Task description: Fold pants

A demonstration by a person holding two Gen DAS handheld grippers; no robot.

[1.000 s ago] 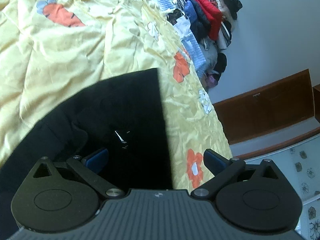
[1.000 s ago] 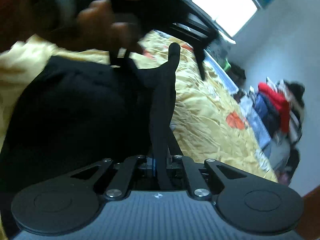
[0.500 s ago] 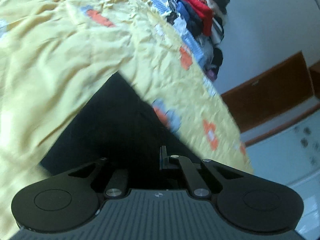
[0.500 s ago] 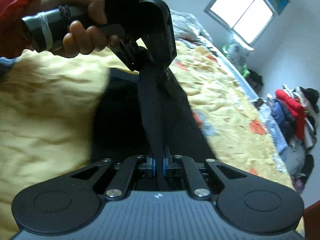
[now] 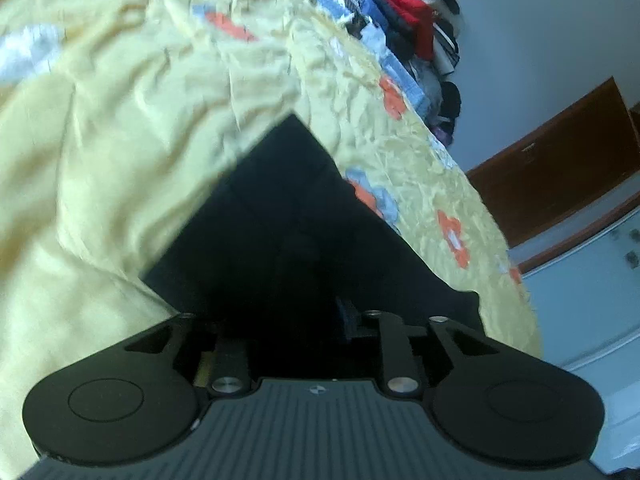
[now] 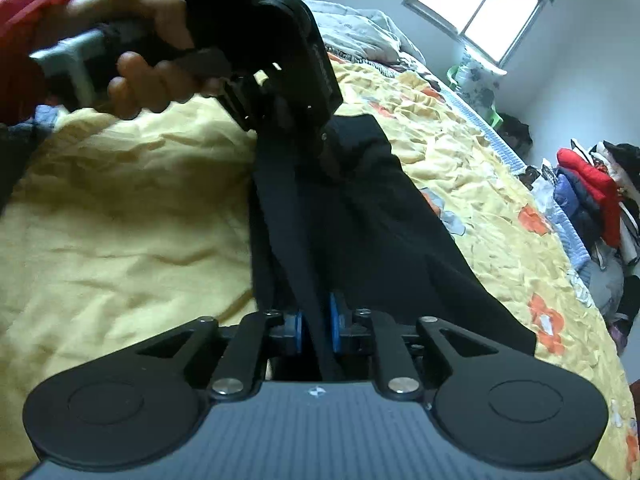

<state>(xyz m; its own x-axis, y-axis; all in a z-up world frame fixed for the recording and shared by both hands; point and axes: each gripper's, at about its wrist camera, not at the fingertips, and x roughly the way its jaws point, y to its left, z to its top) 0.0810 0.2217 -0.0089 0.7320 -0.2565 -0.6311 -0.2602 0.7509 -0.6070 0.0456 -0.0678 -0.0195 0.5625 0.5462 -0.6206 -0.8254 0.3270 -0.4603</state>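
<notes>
Black pants (image 5: 288, 216) lie on a yellow bedspread (image 5: 120, 128) with orange flower prints. My left gripper (image 5: 316, 320) is shut on the near edge of the pants; its blue pads are mostly hidden in the dark cloth. In the right wrist view the pants (image 6: 384, 216) stretch away from me, and my right gripper (image 6: 316, 324) is shut on a taut band of them. The left gripper (image 6: 316, 136), held by a hand, grips the far end of that band above the bed.
A pile of clothes (image 5: 416, 36) sits past the bed's far edge, also in the right wrist view (image 6: 592, 196). A brown wooden panel (image 5: 560, 160) stands at right. A window (image 6: 480, 4) and crumpled bedding (image 6: 360, 32) are at the head of the bed (image 6: 120, 208).
My left gripper was open over the pants a second ago and has closed on them. Both grippers have lifted and pulled the cloth taut between them.
</notes>
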